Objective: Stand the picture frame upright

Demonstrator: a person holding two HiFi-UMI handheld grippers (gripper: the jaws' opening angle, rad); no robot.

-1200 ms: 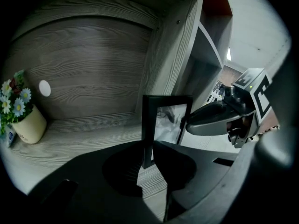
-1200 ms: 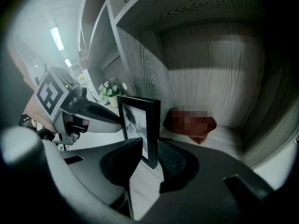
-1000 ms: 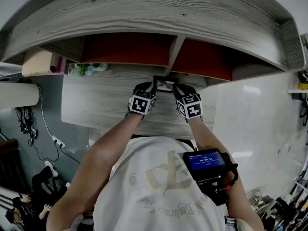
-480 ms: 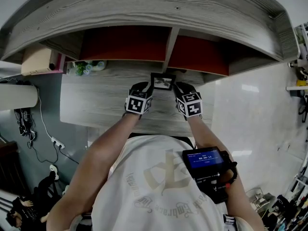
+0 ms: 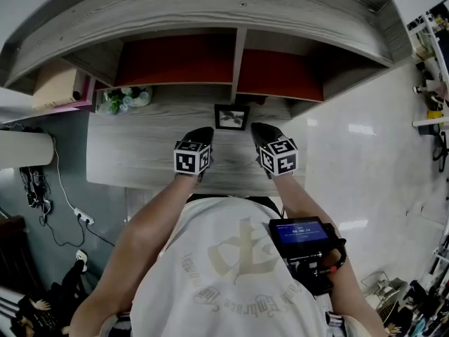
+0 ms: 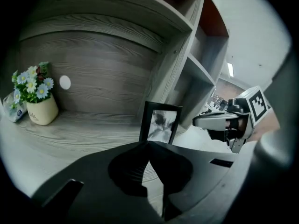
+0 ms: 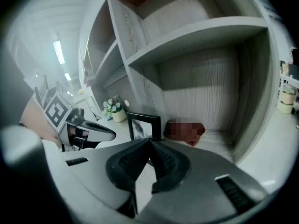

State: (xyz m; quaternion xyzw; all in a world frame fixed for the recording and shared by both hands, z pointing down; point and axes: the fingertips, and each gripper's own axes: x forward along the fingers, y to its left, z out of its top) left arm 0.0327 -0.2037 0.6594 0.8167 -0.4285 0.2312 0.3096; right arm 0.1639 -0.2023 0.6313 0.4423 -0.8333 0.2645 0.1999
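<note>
I see frame (image 5: pixel 231 116) upright on desk (image 5: pixel 133 153), dead ahead, apart from both. L gripper (image 5: pixel 204 133) & R gripper (image 5: pixel 258 129) pinched closed, empty, abt equally near, flanking it.

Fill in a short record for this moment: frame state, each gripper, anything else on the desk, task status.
frame: picture frame stands upright on the desk, near its back edge
left gripper: jaws together, nothing between them, short of the frame and not touching it
right gripper: jaws together, empty, also short of the frame
other items: flower pot at the desk's left rear
task status: looks done; the frame stands on its own
</note>
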